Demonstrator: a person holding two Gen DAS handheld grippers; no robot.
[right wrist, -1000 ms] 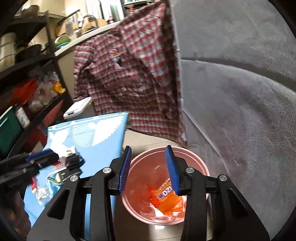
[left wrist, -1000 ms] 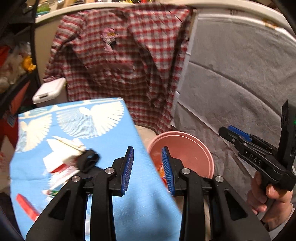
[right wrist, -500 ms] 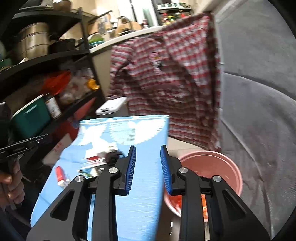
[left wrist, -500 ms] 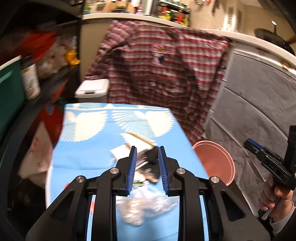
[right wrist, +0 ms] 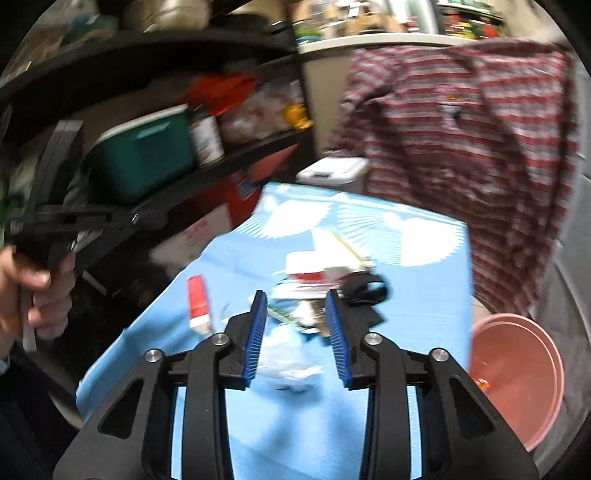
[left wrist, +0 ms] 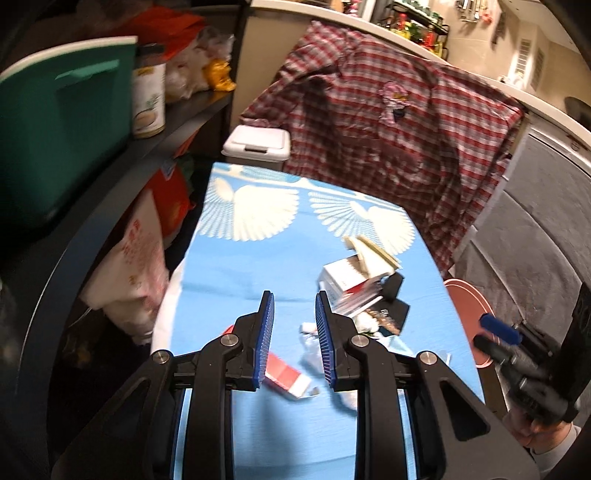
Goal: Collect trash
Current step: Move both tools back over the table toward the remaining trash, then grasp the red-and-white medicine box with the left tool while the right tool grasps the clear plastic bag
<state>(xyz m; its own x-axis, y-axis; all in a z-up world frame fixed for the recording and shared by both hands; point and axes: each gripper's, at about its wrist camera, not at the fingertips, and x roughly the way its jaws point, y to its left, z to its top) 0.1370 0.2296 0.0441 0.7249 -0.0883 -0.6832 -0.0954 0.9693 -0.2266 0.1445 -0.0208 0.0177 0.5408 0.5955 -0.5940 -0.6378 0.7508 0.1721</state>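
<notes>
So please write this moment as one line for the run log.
phase: reaching for trash | left gripper: empty | right gripper: opening, empty | litter pile on light blue patterned cloth | pink round plastic bucket: beside table

A: What colours are showing on the table (left wrist: 236, 280)?
B: Sky blue cloth with white fan-shaped prints; a red-and-white packet (left wrist: 286, 376) is lying at lower centre.
A: And around it?
B: A red-and-white plaid shirt (left wrist: 388, 129) is hanging upper right, a pink bucket (right wrist: 517, 376) is sitting lower right, a teal bin (left wrist: 59, 122) upper left.

A home kitchen corner — spice rack (left wrist: 417, 27), pantry shelf (left wrist: 177, 114), plaid shirt (left wrist: 388, 122) hung up.
</notes>
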